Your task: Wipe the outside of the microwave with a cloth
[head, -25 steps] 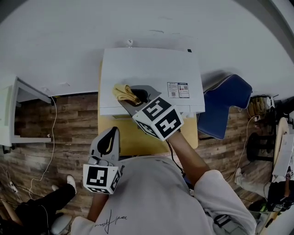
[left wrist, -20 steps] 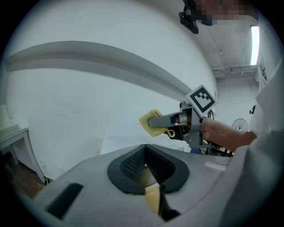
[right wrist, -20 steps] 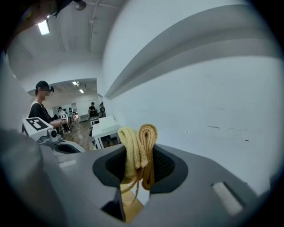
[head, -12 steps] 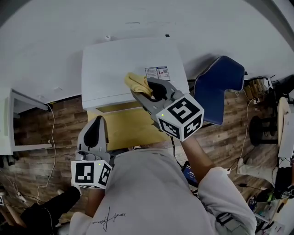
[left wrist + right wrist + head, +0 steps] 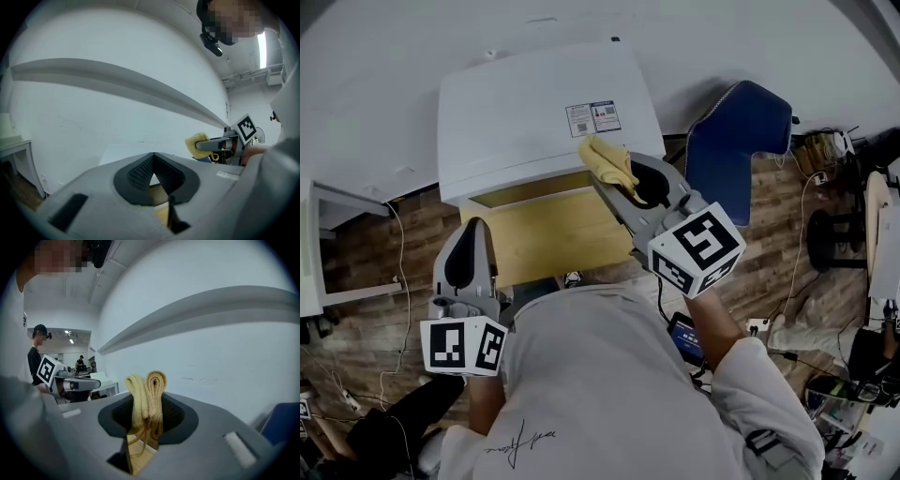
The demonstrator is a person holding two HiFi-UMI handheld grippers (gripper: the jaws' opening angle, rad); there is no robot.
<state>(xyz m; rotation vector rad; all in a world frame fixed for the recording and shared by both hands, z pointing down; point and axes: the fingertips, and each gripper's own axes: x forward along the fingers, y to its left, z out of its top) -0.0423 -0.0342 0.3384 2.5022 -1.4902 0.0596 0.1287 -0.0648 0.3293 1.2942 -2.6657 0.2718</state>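
Note:
The white microwave (image 5: 525,112) stands on a yellow wooden table (image 5: 548,234) against the wall. A folded yellow cloth (image 5: 608,161) rests at the right front edge of the microwave's top, beside a printed label (image 5: 592,117). My right gripper (image 5: 623,180) is shut on the cloth (image 5: 147,394), which sticks up between its jaws. My left gripper (image 5: 472,253) hovers over the table's left front corner, shut with nothing in it (image 5: 152,169). In the left gripper view the cloth (image 5: 197,143) shows at the right, pinched by the other gripper (image 5: 224,143).
A blue chair (image 5: 733,136) stands just right of the microwave. A white cabinet (image 5: 323,248) is at the left, with cables (image 5: 394,281) on the wood floor. A dark device (image 5: 686,336) lies low near my right arm. Other people stand far off in the right gripper view.
My right gripper has slid the cloth from the left part of the microwave's top to its right front edge. The left gripper has stayed shut by the table's corner.

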